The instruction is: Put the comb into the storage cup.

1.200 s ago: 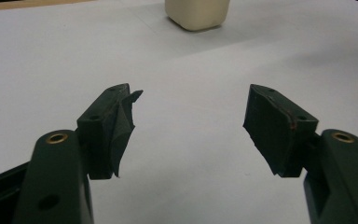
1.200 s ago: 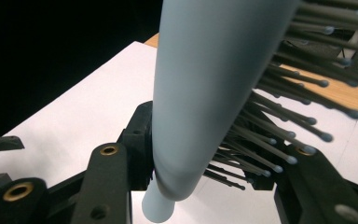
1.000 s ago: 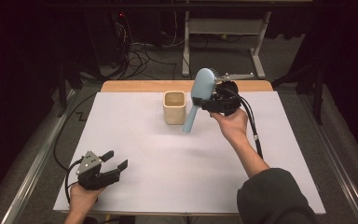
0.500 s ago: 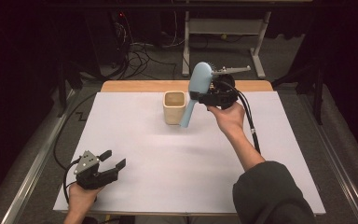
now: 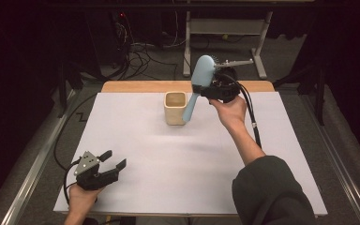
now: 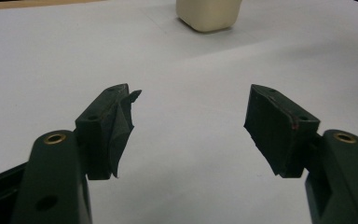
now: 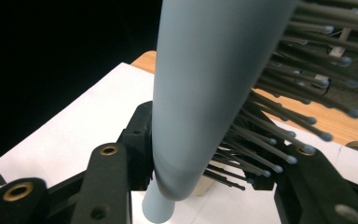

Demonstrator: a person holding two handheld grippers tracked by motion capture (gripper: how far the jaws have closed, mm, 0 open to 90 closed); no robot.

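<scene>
High view: the right gripper (image 5: pixel 209 89) is raised over the far edge of the worktop (image 5: pixel 281 140), near its middle, and pinches a light blue hairbrush (image 5: pixel 198 84) at the head. The brush hangs tilted, head up and away, with its handle slanting down toward the beige cup (image 5: pixel 175 108), whose right side the handle's end overlaps in this view; whether they touch I cannot tell. The cup stands upright near the middle of the far edge. The left gripper (image 5: pixel 115 159) rests low near the near left corner, its jaws spread with nothing between them

Left gripper view: the left gripper (image 6: pixel 191 126) stands with both jaws wide apart over bare white worktop (image 6: pixel 191 74); the cup (image 6: pixel 209 14) stands far ahead

Right gripper view: the right gripper (image 7: pixel 205 158) has its jaws clamped on the hairbrush (image 7: pixel 205 84), one on the smooth blue back, the other among the bristles (image 7: pixel 279 116)
</scene>
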